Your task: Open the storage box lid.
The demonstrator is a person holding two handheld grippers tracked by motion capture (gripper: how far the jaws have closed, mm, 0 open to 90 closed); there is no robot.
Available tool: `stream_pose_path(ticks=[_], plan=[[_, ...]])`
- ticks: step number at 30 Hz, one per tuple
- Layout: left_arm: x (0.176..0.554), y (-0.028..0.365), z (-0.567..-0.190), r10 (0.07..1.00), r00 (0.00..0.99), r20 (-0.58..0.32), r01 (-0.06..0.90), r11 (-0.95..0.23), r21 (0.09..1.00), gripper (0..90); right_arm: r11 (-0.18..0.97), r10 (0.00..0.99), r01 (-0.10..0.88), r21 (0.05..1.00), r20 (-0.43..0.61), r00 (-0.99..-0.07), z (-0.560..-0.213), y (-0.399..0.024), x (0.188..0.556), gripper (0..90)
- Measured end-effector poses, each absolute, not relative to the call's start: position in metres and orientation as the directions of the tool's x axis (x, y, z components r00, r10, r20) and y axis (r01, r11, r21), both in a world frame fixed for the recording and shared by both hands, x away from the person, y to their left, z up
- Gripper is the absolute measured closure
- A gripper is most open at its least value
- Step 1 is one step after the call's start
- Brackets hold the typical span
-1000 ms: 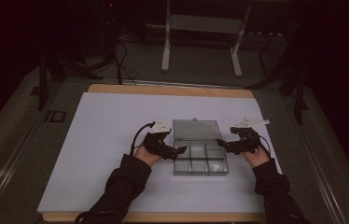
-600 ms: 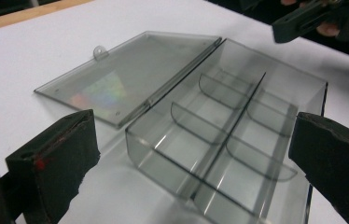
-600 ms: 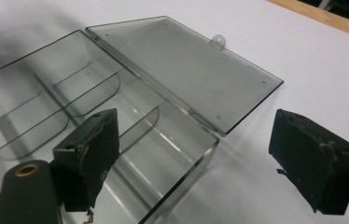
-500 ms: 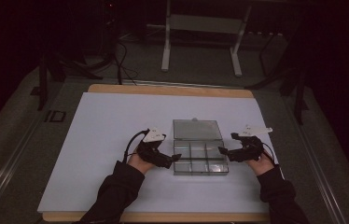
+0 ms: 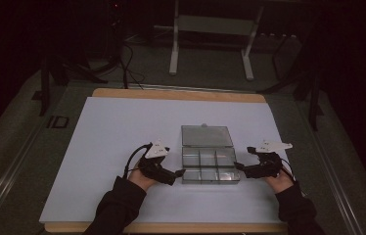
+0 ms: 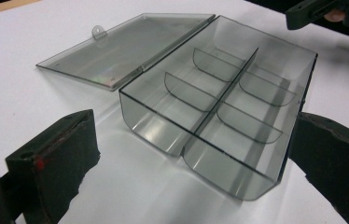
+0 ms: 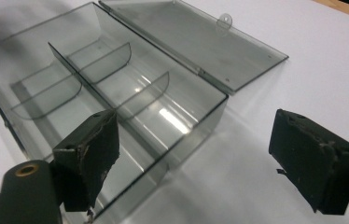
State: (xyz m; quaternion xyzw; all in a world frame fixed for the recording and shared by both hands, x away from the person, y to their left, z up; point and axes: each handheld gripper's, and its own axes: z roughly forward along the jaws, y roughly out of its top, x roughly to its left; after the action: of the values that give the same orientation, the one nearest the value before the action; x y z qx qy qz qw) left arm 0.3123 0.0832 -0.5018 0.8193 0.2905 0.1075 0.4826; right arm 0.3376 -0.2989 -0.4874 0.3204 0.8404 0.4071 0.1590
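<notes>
- Clear plastic organizer box (image 5: 209, 166) sits centre of the high view on the white tabletop (image 5: 98, 147), lid (image 5: 206, 135) flipped flat behind it, six compartments empty.
- Left tongs (image 5: 182, 172) at the box's left end, spread wide; in the left gripper view a box corner lies between the jaws, not gripped.
- Right tongs (image 5: 237, 167) at its right end, also spread, straddling a corner in the right gripper view.
- Likely light, stiff, slick, brittle; thin walls. Best pinched at a side wall or corner, gently. Lid tab (image 6: 99, 31) looks good for closing.
</notes>
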Motion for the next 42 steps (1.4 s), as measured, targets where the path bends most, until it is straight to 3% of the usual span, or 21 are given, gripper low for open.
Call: stream_pose_path(ticks=[14, 42], plan=[[0.293, 0.092, -0.511, 0.587, 0.803, -0.104, 0.383, -0.373, 0.845, 2.4, 0.457, 0.675, 0.402, 0.793, -0.015, -0.738, -0.499, -0.316, 0.317, 16.0], [0.257, 0.117, -0.532, 0.668, 0.741, -0.068, 0.426, -0.39, 0.817, 2.4, 0.396, 0.781, 0.417, 0.818, -0.062, -0.621, -0.519, -0.355, 0.278, 15.2]])
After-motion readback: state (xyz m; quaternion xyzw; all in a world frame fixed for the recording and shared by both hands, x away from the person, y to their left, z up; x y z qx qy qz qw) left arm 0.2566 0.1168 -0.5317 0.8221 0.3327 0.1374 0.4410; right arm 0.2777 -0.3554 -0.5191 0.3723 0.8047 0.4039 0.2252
